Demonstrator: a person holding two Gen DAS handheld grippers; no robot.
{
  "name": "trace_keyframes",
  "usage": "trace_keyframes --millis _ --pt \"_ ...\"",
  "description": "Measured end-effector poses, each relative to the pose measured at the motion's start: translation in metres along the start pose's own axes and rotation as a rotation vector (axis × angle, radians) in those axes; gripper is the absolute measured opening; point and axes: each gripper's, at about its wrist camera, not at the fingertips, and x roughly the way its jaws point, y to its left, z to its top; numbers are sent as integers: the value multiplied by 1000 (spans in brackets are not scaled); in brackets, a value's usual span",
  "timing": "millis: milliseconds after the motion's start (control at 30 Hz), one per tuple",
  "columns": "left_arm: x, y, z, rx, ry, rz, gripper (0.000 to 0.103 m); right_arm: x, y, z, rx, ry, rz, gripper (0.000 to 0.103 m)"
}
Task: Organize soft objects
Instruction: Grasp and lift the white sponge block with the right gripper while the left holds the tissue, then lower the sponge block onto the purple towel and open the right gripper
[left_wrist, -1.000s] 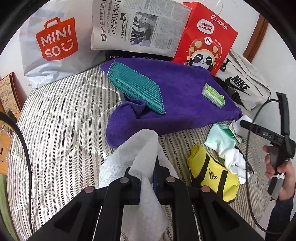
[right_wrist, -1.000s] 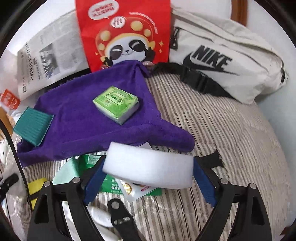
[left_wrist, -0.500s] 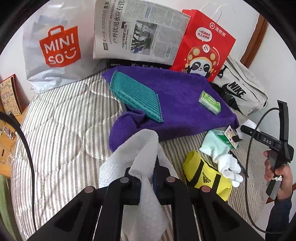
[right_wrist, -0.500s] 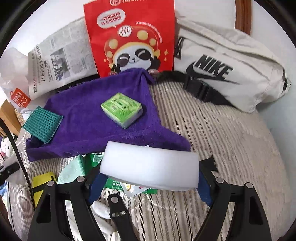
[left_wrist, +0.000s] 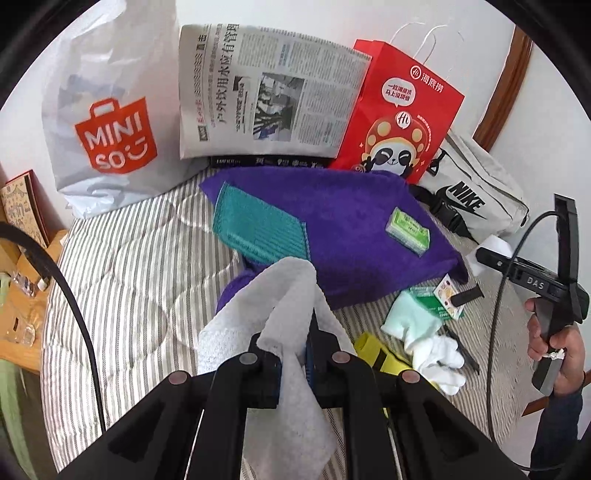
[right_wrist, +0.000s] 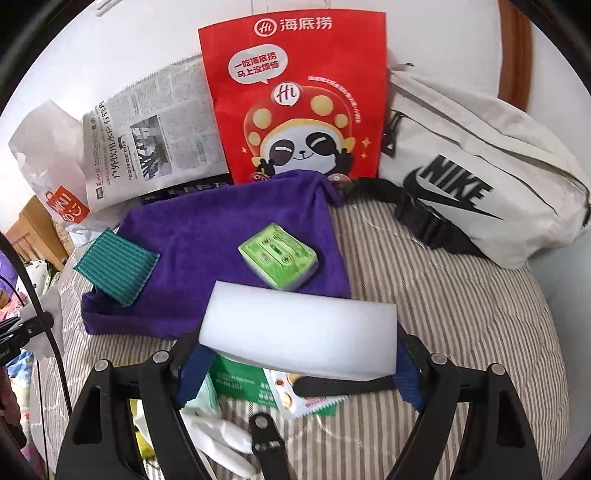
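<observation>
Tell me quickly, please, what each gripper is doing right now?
Left gripper: shut on the white cloth.
Right gripper: shut on the white foam block.

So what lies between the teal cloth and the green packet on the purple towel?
Nothing: in both wrist views only bare purple towel lies between the teal cloth and the green packet.

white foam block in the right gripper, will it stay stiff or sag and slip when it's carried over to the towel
The white foam block spans the right gripper end to end without drooping, so it probably stays stiff. It looks like light sponge foam, likely easy to carry. Only its ends are pinched, so a hard squeeze might bow it or pop it free above the purple towel.
</observation>
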Motion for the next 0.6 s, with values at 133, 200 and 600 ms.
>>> trace_keyframes --millis 133,200,600 --pt "3 -3 12 3 -3 -2 9 18 6 12 7 33 35 82" --pt "5 -3 16 4 -4 0 10 28 10 17 11 48 47 82" --pt "29 -2 38 1 17 -26 10 78 29 28 -24 143 0 82"
